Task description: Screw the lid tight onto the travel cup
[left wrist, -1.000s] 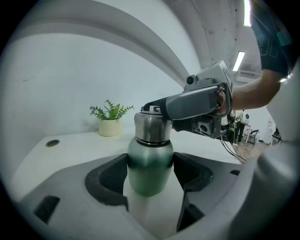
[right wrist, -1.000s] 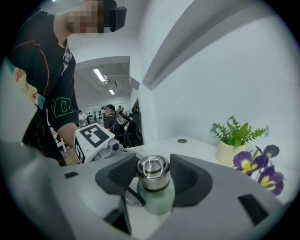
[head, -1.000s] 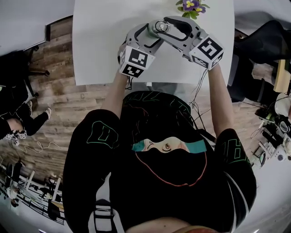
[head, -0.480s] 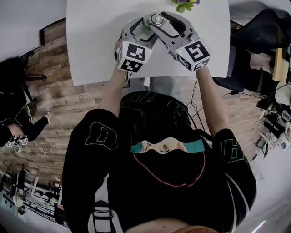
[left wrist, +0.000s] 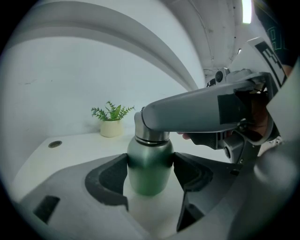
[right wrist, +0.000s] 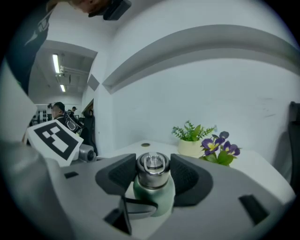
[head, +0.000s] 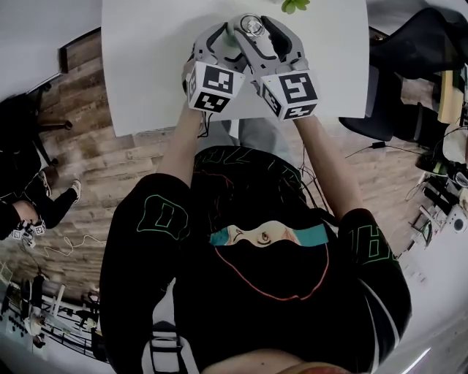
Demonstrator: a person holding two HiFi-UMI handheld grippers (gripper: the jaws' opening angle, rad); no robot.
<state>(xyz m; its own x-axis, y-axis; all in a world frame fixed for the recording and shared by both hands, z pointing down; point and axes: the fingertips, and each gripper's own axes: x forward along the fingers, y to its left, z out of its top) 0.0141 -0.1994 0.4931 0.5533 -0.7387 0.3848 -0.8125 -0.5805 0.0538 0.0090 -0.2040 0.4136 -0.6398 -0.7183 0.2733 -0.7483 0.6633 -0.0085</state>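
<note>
A green travel cup [left wrist: 149, 168] stands upright on the white table [head: 153, 66]. My left gripper [left wrist: 150, 174] is shut on its body, a dark pad pressed to each side. A steel lid [right wrist: 152, 167] with a ring on top sits on the cup's neck. My right gripper [right wrist: 153, 171] is shut on that lid, one pad on either side. In the head view both grippers meet at the lid [head: 252, 26] near the table's far edge, my left gripper [head: 225, 42] under my right gripper [head: 254, 29]. In the left gripper view the right gripper's grey jaw hides the lid.
A small potted green plant [right wrist: 190, 145] with purple flowers [right wrist: 220, 145] stands just behind the cup, at the table's far edge [head: 296, 6]. A round cable hole [left wrist: 55, 144] lies in the tabletop to the left. A dark chair [head: 413, 51] stands to the right.
The right gripper has turned about the lid; its marker cube swung left and nearer, close to the left gripper's cube. The left gripper kept its hold on the cup.
</note>
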